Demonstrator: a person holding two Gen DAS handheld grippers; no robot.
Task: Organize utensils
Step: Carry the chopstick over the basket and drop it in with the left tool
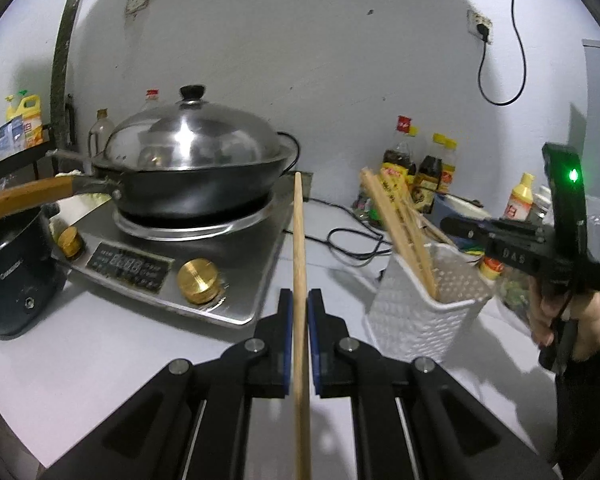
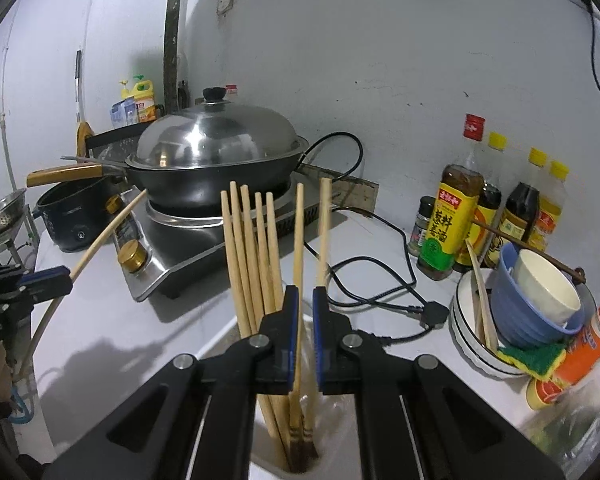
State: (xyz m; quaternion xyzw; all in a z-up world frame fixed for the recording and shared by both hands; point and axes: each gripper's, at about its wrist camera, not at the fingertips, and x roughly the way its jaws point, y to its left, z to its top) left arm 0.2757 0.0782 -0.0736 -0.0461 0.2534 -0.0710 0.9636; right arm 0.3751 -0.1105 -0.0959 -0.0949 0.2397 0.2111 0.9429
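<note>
At the bottom centre of the left wrist view, the left gripper [image 1: 299, 300] is clenched on a single wooden chopstick [image 1: 299, 240], which runs straight up the middle of the frame between the blue pads [image 1: 287, 344], its tip ending in front of the stove [image 1: 228, 256]. To the right of it stands a white holder [image 1: 416, 312] on the counter [image 1: 100, 360], with several chopsticks [image 1: 400, 232] leaning out of it toward the upper left. At the right edge of that frame a hand [image 1: 564, 316] grips the black handle of the right gripper [image 2: 305, 294], whose green light glows. In the right wrist view, this gripper sits low in the centre, directly above the holder, its jaws closed on a chopstick [image 2: 299, 248] that stands nearly upright with its lower end down inside the holder among the others [image 2: 252, 248]. A lidded wok [image 2: 216, 164] sits on the stove in the upper middle of both views. Sauce bottles [image 2: 452, 216] line the wall at the right, and a stack of bowls [image 2: 536, 300] sits on plates in front of them. At the left edge of the right wrist view, the left gripper and its slanting chopstick show again.
</note>
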